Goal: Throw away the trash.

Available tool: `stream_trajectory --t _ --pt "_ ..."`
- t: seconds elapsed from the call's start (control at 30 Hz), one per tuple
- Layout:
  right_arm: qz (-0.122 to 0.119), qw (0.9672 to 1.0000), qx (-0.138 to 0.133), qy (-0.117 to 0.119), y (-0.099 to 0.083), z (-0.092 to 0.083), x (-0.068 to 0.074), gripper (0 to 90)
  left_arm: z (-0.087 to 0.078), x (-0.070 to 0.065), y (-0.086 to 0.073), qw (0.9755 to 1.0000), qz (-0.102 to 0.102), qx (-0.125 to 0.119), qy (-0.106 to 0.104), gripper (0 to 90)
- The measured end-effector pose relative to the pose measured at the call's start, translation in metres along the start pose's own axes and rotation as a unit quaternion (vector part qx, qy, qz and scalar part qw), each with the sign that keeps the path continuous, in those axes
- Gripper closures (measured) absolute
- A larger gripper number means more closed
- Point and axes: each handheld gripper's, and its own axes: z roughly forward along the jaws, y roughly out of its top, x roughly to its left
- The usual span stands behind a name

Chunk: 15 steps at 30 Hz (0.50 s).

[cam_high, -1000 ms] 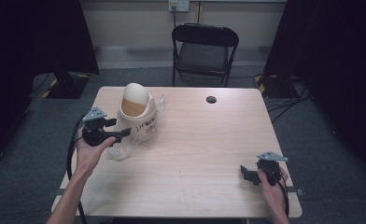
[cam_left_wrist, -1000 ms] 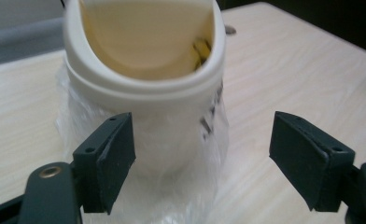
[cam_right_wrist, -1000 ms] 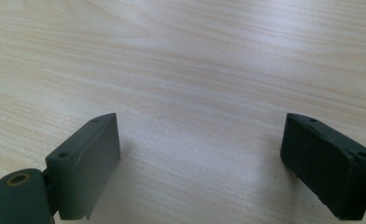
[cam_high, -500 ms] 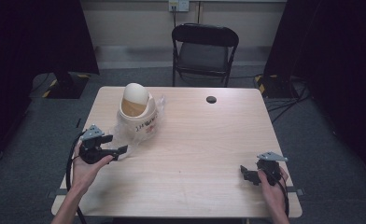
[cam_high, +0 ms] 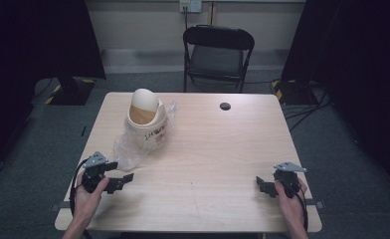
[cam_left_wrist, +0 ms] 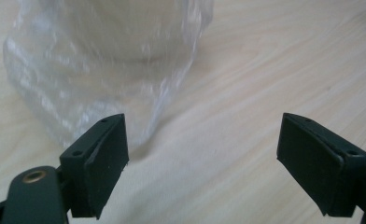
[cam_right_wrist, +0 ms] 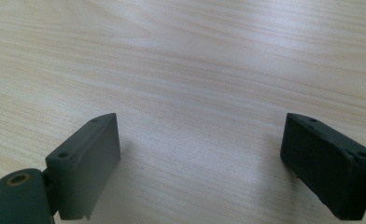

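Observation:
A cream bin (cam_high: 146,122) with a rounded swing lid stands at the table's back left, and a clear plastic bag (cam_high: 128,152) is crumpled around its base and spills toward me. My left gripper (cam_high: 121,172) rests low near the front left edge, just short of the bag. It is open, its jaws have just been opening, and nothing is between them. In the left gripper view the bag (cam_left_wrist: 92,79) lies just beyond the wide-apart jaws of the left gripper (cam_left_wrist: 202,158). My right gripper (cam_high: 262,185) sits open at the front right, with bare wood between the jaws of the right gripper (cam_right_wrist: 200,163).
The light wooden table (cam_high: 213,149) carries a small black round object (cam_high: 225,106) near its far edge. A black folding chair (cam_high: 218,55) stands behind the table. Dark curtains hang on both sides.
My left gripper has drawn back from the bin and bag toward the front left edge and sunk lower. The bag now lies loose beside the bin. The right gripper has not moved.

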Motion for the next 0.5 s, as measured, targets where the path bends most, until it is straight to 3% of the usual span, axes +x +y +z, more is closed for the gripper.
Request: stream_trajectory --t 0.1,0.2,0.27,0.33,0.4,0.5 --pt "0.000 1.0000 0.000 0.000 0.000 0.000 0.000 11.2 0.003 -0.001 -0.016 0.9998 0.009 0.017 0.005 16.5" --pt "0.000 1.0000 0.000 0.000 0.000 0.000 0.000 11.2 0.007 0.002 -0.027 0.9997 0.016 0.016 0.001 16.5" --pt "0.000 1.0000 0.000 0.000 0.000 0.000 0.000 11.2 0.011 0.003 -0.031 0.9993 0.016 0.027 0.020 16.5" --pt "0.000 1.0000 0.000 0.000 0.000 0.000 0.000 11.2 0.012 0.003 -0.032 0.9994 0.010 0.028 0.016 16.5" --pt "0.000 1.0000 0.000 0.000 0.000 0.000 0.000 11.2 0.017 0.004 -0.036 0.9988 0.008 0.042 0.025 16.5" --pt "0.000 1.0000 0.000 0.000 0.000 0.000 0.000 11.2 0.020 0.002 -0.036 0.9985 0.013 0.038 0.038 15.9"
